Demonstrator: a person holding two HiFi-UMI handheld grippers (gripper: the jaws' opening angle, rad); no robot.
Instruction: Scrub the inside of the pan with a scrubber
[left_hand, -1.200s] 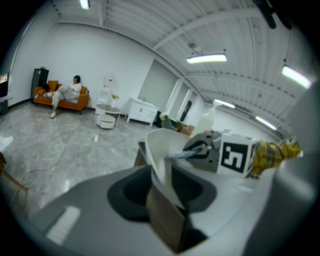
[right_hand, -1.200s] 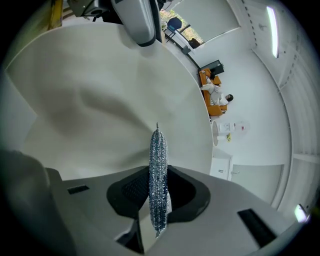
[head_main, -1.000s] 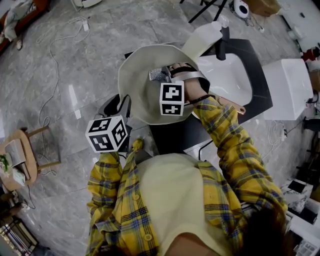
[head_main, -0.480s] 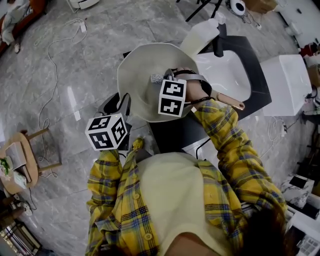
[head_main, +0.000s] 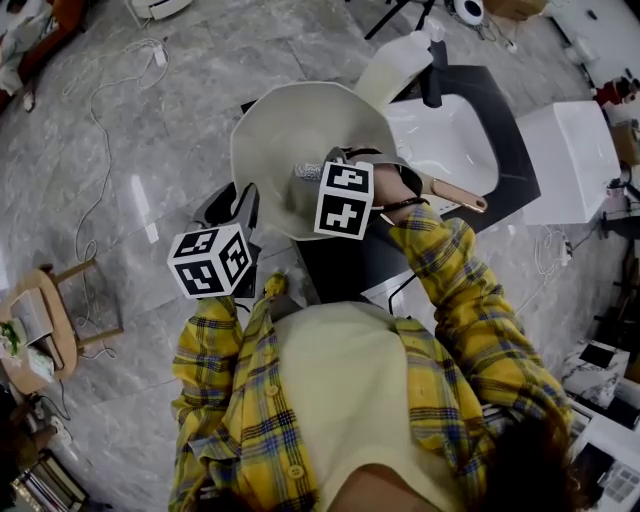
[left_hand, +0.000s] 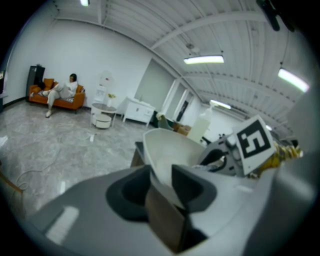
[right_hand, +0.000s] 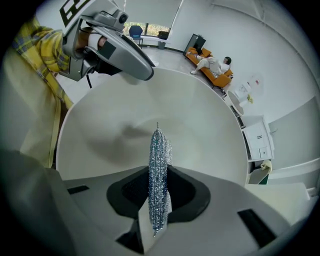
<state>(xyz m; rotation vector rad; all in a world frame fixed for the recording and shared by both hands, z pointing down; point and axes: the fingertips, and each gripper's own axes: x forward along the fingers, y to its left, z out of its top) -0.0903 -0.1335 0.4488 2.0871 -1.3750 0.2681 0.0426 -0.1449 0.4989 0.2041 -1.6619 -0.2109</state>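
A wide cream pan (head_main: 290, 135) is held tilted over the black counter. My left gripper (head_main: 243, 218) is shut on its near-left rim; in the left gripper view the pan's wall (left_hand: 172, 147) runs down between the jaws of the left gripper (left_hand: 161, 182). A silver mesh scrubber (head_main: 308, 172) is pinched in my right gripper (head_main: 318, 178), which reaches into the pan. In the right gripper view the scrubber (right_hand: 159, 170) stands upright between the jaws of the right gripper (right_hand: 159, 192), its tip close to the pan's inside (right_hand: 190, 120); touching or not, I cannot tell.
A white sink basin (head_main: 450, 135) sits in the black counter (head_main: 500, 95), with a dark faucet (head_main: 433, 85) and a white bottle (head_main: 398, 65) behind it. A copper-coloured handle (head_main: 460, 195) sticks out right of my right hand. A white cabinet (head_main: 570, 160) stands right, a wooden stool (head_main: 45, 320) left.
The right gripper has drawn the scrubber across the pan's inside, from nearer the middle toward the near wall. The left gripper has kept its hold on the rim.
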